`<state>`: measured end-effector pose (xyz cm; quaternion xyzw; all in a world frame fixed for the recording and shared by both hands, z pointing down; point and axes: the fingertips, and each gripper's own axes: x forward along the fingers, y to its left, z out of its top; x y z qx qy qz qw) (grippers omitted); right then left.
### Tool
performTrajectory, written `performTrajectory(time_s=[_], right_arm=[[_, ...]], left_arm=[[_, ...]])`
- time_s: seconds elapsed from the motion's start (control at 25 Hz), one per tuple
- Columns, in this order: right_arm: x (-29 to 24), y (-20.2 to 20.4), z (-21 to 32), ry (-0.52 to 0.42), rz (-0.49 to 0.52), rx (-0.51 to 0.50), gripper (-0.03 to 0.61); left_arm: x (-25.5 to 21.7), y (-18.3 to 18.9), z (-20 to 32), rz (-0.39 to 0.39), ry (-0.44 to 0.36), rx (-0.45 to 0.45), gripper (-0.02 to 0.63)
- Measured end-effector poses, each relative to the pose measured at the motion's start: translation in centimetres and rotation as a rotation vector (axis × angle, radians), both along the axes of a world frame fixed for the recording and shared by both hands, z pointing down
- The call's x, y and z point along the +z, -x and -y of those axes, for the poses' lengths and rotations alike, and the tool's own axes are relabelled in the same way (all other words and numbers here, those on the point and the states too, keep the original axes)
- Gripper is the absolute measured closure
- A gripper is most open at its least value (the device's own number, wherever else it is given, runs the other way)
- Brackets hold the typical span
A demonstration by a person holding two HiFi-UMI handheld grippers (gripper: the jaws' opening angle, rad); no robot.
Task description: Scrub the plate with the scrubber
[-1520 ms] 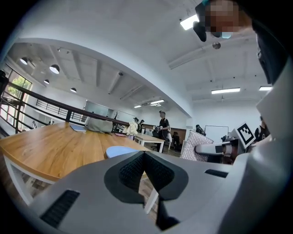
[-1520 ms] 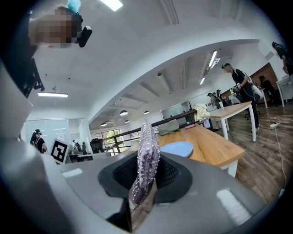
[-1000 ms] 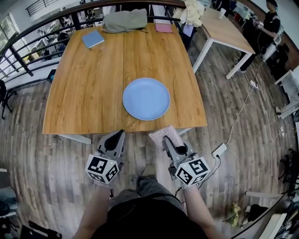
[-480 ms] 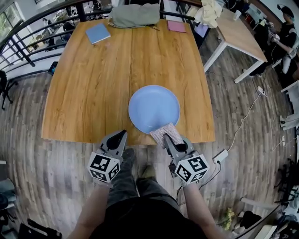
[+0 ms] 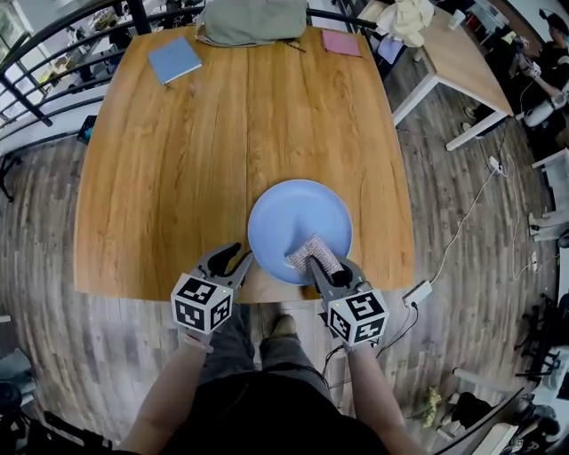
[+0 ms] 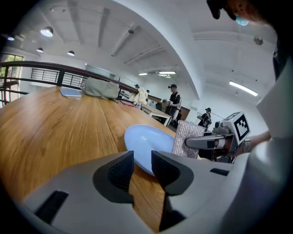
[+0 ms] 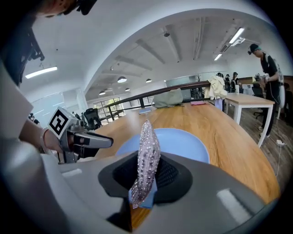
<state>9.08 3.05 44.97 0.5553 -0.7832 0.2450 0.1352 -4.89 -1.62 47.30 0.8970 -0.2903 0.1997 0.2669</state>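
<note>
A light blue plate lies on the wooden table close to its near edge. My right gripper is shut on a silvery mesh scrubber, which stands upright over the plate's near part. In the right gripper view the scrubber is pinched between the pads, with the plate just beyond. My left gripper is at the plate's near left rim; its jaws have just been opening and nothing is between them. In the left gripper view the plate lies just ahead of the open left gripper, with the scrubber to the right.
At the table's far end lie a blue notebook, a grey-green bag and a pink notebook. A second table stands at the right with people by it. A railing runs along the far left.
Both grippers have moved forward to the plate. The scrubber has gone from the table's near edge to over the plate. The left jaws have parted.
</note>
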Motion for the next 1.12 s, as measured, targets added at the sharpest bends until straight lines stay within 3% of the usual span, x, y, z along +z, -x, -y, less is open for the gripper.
performTrajectory(time_s=[0.24, 0.56, 0.76, 0.92, 1.12], right_arm=[[2.5, 1.0, 2.2, 0.108, -0.201, -0.097, 0.502], [4.1, 2.7, 5.0, 0.171, -0.26, -0.152, 0.502], [5.9, 4.1, 6.8, 0.179, -0.382, -0.264, 0.502], [6.6, 5.0, 7.9, 0.16, -0.427, -0.388, 0.502], [6.7, 6.4, 9.5, 0.086, -0.478, -0.561, 0.502]], left_arm=[[2.7, -0.2, 1.6, 0.046, 0.094, 0.031, 0.507], [3.2, -2.1, 3.0, 0.013, 0.138, 0.135, 0.503], [3.7, -2.5, 4.0, 0.049, 0.111, 0.149, 0.509], [3.8, -3.1, 4.1, 0.128, 0.073, 0.152, 0.509], [3.6, -2.9, 4.7, 0.116, 0.079, 0.069, 0.532]])
